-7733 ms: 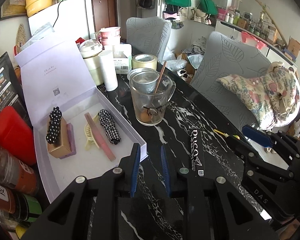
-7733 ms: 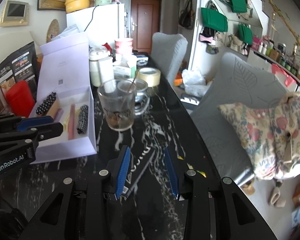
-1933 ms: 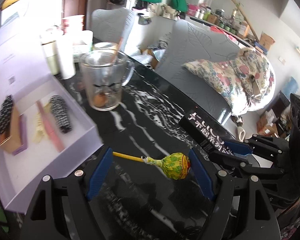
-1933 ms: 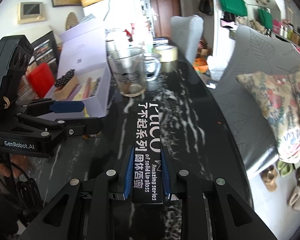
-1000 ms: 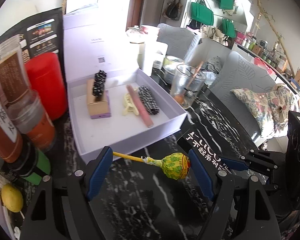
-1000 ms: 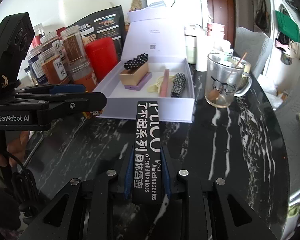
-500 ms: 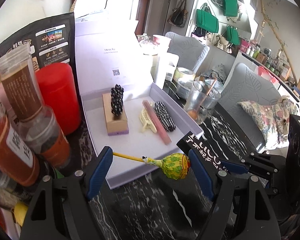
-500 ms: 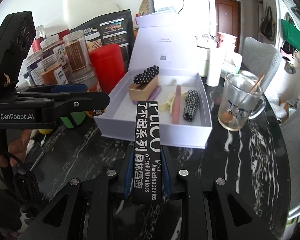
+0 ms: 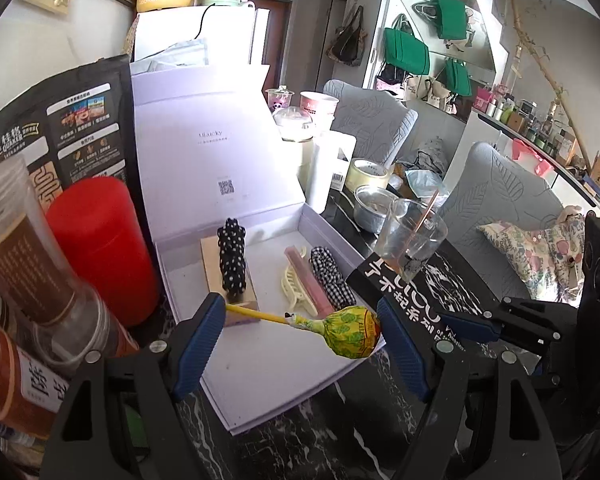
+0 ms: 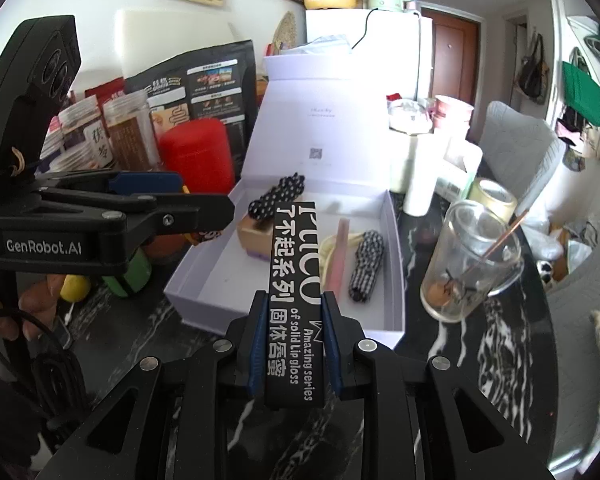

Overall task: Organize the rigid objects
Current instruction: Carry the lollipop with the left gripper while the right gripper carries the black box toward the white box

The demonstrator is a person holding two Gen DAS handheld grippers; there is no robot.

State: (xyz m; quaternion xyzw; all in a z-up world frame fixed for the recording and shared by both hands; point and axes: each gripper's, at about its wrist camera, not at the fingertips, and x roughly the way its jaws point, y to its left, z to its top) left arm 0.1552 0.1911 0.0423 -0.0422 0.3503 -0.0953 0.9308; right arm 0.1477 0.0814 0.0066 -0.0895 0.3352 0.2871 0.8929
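Note:
My left gripper [image 9: 300,332] is shut on a yellow-green wrapped lollipop [image 9: 350,332], held crosswise by its stick end and head, over the front of the open white box [image 9: 260,368]. My right gripper [image 10: 294,332] is shut on a long black lip gloss box [image 10: 296,264], which points at the white box [image 10: 204,288]. The lip gloss box also shows at the right in the left wrist view [image 9: 396,292]. The white box holds a polka-dot hair clip on a card [image 9: 232,260], a cream claw clip [image 9: 294,290], a pink bar [image 9: 306,280] and a checked hair clip [image 9: 332,272].
A glass mug with a stick [image 10: 472,260] stands right of the box on the black marble table [image 10: 500,340]. A red canister [image 9: 100,244] and spice jars [image 9: 24,280] crowd the left. Tape roll [image 9: 368,172], cups and grey chairs [image 9: 496,204] lie behind.
Both grippers have picked up their objects and swung left toward the white box. In the last half second they came closer, so the box looks larger and lies under the lollipop.

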